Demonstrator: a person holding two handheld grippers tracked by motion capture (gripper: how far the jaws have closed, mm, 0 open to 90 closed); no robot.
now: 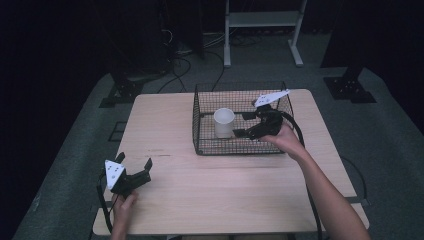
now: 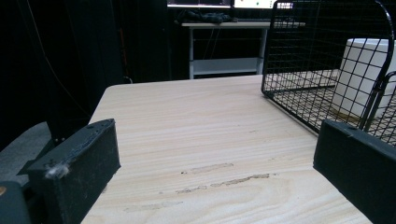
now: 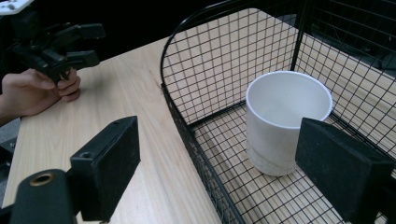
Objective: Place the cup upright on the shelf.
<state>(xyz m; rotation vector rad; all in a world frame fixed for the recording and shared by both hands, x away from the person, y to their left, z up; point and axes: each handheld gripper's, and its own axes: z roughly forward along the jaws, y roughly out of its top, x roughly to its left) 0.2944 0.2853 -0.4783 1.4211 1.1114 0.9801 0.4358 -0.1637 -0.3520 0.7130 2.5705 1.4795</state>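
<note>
Dark room, wooden table point(image 1: 225, 190), white cup point(image 1: 224, 122) behind basket point(image 1: 200, 125) mesh, both grippers' jaws apart, empty.

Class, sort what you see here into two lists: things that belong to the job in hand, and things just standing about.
In the job:
white cup, upright in the basket
black wire basket
right gripper, jaws open beside the cup

Standing about:
left gripper, open, resting on the wooden table
white frame stand on the floor behind
</note>
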